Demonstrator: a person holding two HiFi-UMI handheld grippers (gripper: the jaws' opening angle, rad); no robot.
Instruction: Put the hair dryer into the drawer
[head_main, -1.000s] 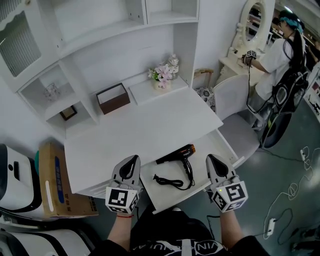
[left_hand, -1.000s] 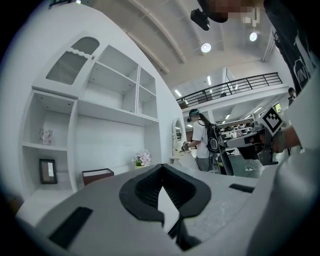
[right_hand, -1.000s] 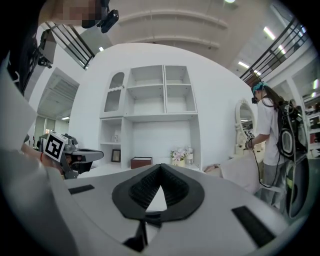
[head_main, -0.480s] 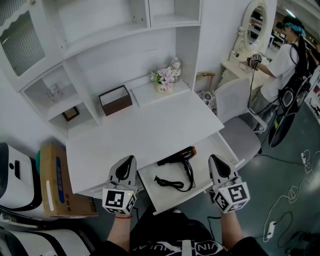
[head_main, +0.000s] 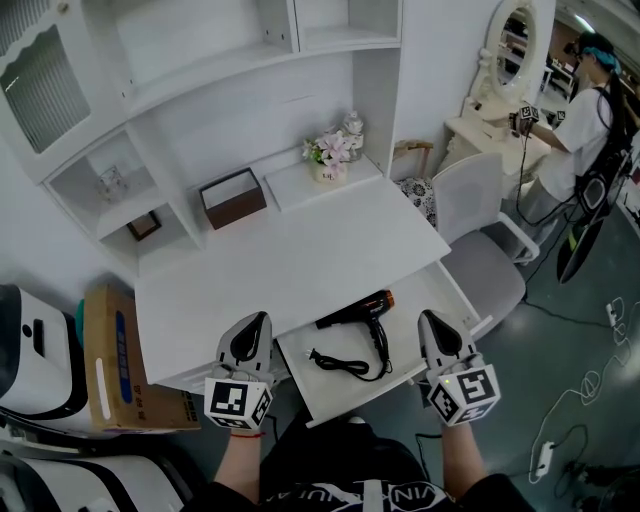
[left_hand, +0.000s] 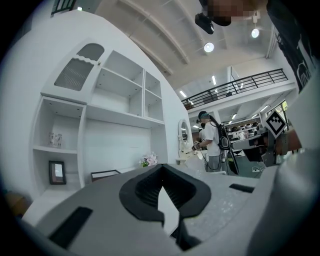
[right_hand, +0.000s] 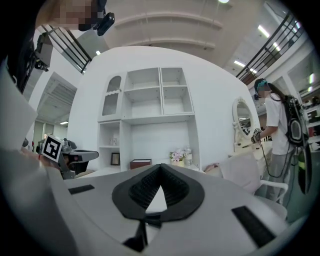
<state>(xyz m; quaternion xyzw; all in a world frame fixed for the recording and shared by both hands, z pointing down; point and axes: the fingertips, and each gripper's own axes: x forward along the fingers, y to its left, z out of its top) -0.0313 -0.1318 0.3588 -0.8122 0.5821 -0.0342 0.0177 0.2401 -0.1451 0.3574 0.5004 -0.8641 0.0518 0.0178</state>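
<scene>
In the head view a black hair dryer (head_main: 357, 311) with an orange nozzle tip lies in the open white drawer (head_main: 435, 295) under the desk, its black cord (head_main: 340, 363) coiled beside it. My left gripper (head_main: 253, 333) hovers at the drawer's left front corner, shut and empty. My right gripper (head_main: 432, 329) hovers at the drawer's right front edge, also shut and empty. Neither touches the dryer. Both gripper views look level across the desk; the left gripper (left_hand: 161, 195) and right gripper (right_hand: 159, 185) show closed jaws with nothing between them.
The white desk top (head_main: 290, 255) carries a brown box (head_main: 232, 197) and a flower pot (head_main: 330, 155) at the back. A cardboard box (head_main: 115, 365) stands left of the desk, a grey chair (head_main: 480, 235) to its right. A person (head_main: 590, 110) stands at a far dresser.
The head view has shifted slightly; the person in the background has moved to the right. Both grippers and the hair dryer stay where they were.
</scene>
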